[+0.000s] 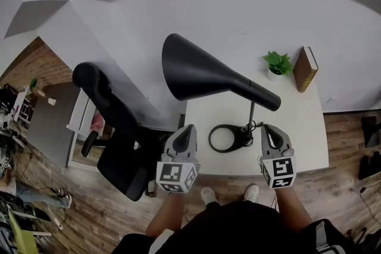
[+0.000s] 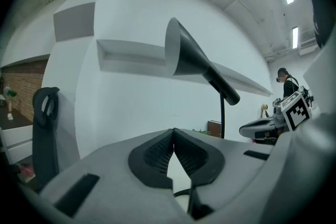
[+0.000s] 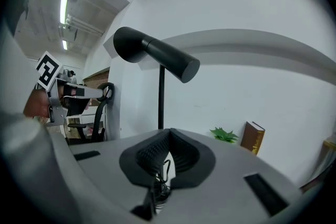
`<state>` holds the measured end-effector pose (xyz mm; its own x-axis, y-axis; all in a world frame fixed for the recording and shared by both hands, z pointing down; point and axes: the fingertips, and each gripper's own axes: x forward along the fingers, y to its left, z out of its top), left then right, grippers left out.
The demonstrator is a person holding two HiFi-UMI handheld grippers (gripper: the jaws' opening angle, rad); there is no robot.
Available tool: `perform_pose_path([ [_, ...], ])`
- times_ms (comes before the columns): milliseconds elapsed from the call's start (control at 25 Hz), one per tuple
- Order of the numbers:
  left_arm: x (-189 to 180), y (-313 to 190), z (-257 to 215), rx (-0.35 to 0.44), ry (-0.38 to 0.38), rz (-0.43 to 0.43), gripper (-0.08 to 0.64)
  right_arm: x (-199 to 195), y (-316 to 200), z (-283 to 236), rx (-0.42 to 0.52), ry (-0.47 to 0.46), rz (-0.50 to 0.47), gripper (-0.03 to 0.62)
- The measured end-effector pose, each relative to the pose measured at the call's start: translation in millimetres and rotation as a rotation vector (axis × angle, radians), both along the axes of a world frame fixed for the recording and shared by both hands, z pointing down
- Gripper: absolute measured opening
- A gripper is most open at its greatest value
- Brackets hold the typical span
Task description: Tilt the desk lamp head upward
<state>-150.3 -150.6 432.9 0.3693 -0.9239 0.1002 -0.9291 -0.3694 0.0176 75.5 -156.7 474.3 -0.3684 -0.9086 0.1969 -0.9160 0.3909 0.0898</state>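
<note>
Two tongs, both shut tip to tip with nothing between them, are held low at the near edge of the white tabletop (image 1: 309, 140). The left tongs (image 1: 189, 128) are just left of the lamp's ring base (image 1: 226, 138) and the right tongs (image 1: 268, 128) just right of it. Neither touches the lamp.

Handling (judgement): the scene fits tongs waiting ahead of a grip as well as tongs clear after a release. These views do not settle which. The head is large against a slim stem (image 1: 250, 113) and an open ring foot. Any push on it is therefore best given slowly, from beneath the cone and well out from the stem joint. The other tongs should press the ring flat so that the lamp neither tips nor slides. The smooth cone offers little purchase, so a lift from below seems safer than a pinch.

Lamp head (image 1: 202, 71): a matte black cone standing above the middle of the tabletop. Its wide mouth points left and sits higher than its narrow tail, so the head slopes upward toward the mouth.

Surroundings: a potted plant (image 1: 277, 62) and a brown book (image 1: 306, 68) stand at the far right. An office chair (image 1: 113, 116) stands left of the tabletop.
</note>
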Motion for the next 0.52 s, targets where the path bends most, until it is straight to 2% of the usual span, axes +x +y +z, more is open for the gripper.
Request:
perform_pose_path([
  [200,-2,0,-24,0.055,0.007,0.000,0.006,-3,0,-6,0.012,-0.009,-0.001,0.000],
  [360,-3,-3,-28,0.059,-0.027,-0.009,0.007,-6,-3,-7,0.020,-0.003,-0.003,0.000],
  [520,-2,-4,-28,0.051,-0.030,0.002,0.006,-10,-6,-10,0.027,-0.028,-0.017,0.000],
])
